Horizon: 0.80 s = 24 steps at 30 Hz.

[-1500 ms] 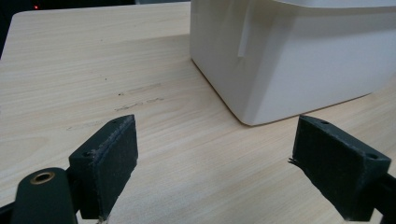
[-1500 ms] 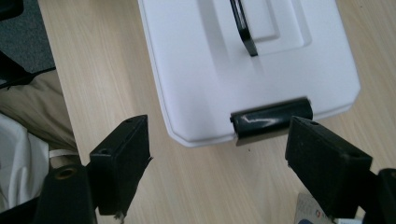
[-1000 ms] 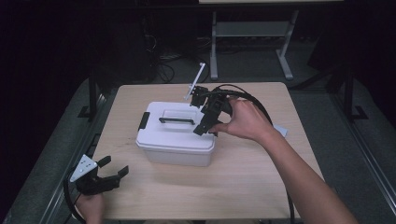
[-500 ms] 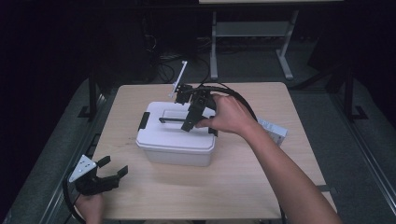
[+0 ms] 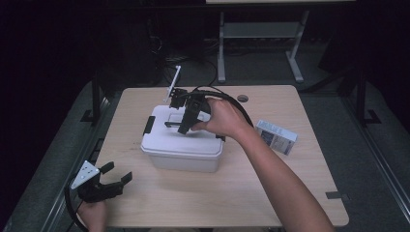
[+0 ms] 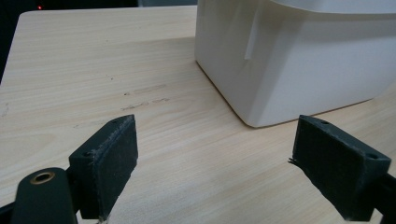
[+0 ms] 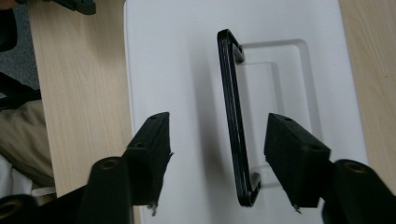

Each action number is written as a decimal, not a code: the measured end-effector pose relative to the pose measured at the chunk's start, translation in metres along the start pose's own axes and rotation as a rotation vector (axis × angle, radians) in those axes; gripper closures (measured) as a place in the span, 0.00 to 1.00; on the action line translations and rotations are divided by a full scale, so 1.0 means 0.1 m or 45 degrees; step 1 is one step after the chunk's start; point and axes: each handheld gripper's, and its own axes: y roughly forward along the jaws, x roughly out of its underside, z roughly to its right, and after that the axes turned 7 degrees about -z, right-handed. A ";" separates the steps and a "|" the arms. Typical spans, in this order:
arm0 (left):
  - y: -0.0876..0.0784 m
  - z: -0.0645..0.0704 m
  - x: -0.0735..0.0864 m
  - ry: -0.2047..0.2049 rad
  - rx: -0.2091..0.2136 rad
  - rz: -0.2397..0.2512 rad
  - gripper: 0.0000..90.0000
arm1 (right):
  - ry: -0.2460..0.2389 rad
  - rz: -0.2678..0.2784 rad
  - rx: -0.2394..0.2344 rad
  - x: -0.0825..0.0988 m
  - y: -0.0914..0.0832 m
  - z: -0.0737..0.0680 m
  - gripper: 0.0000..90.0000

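A white lidded storage box (image 5: 181, 147) sits near the middle of a light wooden table (image 5: 270, 193), and the person's right forearm reaches in from the lower right, hand bent over the lid so the right gripper (image 5: 186, 126) points down at the box's black carry handle (image 7: 235, 121). In the right gripper view the handle lies flat between the two black jaws, which have just been closing and stand apart on either side of it, not pressing on it. The left gripper (image 5: 116, 176) rests low at the table's near left corner, held in the left hand, jaws spread wide and empty, aimed at the box's side wall; a small carton (image 5: 275, 137) lies to the right of the box.
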 end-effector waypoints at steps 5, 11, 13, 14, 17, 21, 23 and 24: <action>0.00 -0.01 0.00 -0.001 0.012 -0.003 0.15 | -0.004 -0.004 0.013 -0.03 0.08 0.05 0.57; 0.00 -0.01 0.00 -0.003 0.013 0.000 0.15 | -0.002 -0.030 0.024 -0.05 0.12 0.07 0.69; 0.01 0.00 0.00 0.000 0.014 -0.003 0.15 | -0.014 -0.032 0.044 -0.06 0.14 0.07 0.75; 0.01 0.00 0.00 0.000 0.015 -0.003 0.15 | -0.014 -0.032 0.044 -0.06 0.14 0.07 0.75; 0.01 -0.01 0.00 -0.001 0.016 -0.003 0.15 | -0.021 -0.035 0.052 -0.07 0.15 0.06 0.81; 0.00 -0.01 0.00 -0.003 0.015 -0.002 0.15 | -0.030 -0.045 0.055 -0.09 0.15 0.07 0.87; 0.00 -0.01 0.00 -0.003 0.016 -0.001 0.15 | -0.038 -0.042 0.056 -0.09 0.15 0.08 0.87; 0.00 -0.01 0.00 -0.004 0.018 -0.002 0.15 | -0.035 -0.044 0.058 -0.10 0.15 0.08 0.87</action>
